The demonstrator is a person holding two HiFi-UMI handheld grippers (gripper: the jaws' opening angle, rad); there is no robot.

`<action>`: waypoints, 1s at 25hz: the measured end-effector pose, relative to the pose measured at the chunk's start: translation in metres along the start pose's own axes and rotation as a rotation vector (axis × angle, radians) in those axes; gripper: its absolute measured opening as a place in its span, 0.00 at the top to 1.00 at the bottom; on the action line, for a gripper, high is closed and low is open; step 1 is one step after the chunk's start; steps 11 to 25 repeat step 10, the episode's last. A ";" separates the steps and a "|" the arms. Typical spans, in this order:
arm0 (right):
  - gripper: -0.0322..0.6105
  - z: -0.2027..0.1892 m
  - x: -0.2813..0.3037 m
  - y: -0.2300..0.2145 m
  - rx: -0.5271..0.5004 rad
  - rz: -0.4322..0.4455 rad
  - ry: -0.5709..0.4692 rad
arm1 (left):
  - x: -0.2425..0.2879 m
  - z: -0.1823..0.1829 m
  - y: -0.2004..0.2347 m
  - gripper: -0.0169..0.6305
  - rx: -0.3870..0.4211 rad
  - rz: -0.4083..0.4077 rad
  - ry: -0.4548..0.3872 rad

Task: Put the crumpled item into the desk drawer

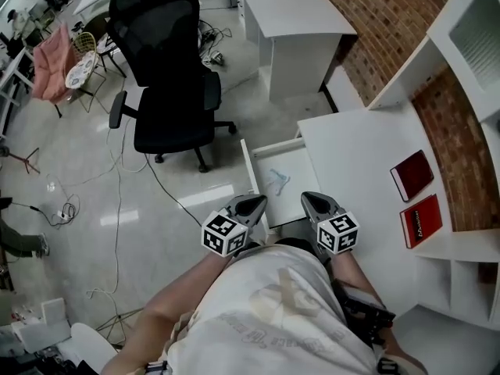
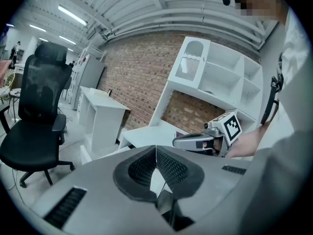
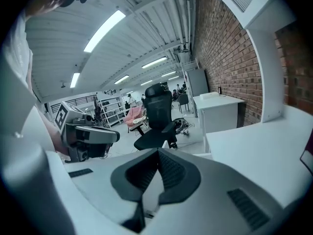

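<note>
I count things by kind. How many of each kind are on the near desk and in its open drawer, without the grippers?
red books: 2
crumpled item: 1
total: 3

The right tongs are sitting with their jaws pressed together and nothing between them, pointing past the white counter toward a black office chair standing on the floor beyond. The left tongs are hovering at the left with their marker cube showing. A brick wall is running along the right, behind a white desk.
</note>
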State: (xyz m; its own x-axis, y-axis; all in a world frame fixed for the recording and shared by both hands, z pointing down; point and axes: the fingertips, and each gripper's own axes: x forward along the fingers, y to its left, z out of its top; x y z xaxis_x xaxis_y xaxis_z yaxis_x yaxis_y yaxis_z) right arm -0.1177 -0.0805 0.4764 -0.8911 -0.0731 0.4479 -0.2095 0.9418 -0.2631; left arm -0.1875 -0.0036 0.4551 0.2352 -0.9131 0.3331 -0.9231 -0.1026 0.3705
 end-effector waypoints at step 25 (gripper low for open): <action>0.91 -0.009 -0.013 0.002 0.014 -0.005 0.000 | 0.003 -0.006 -0.012 0.94 -0.009 -0.014 0.002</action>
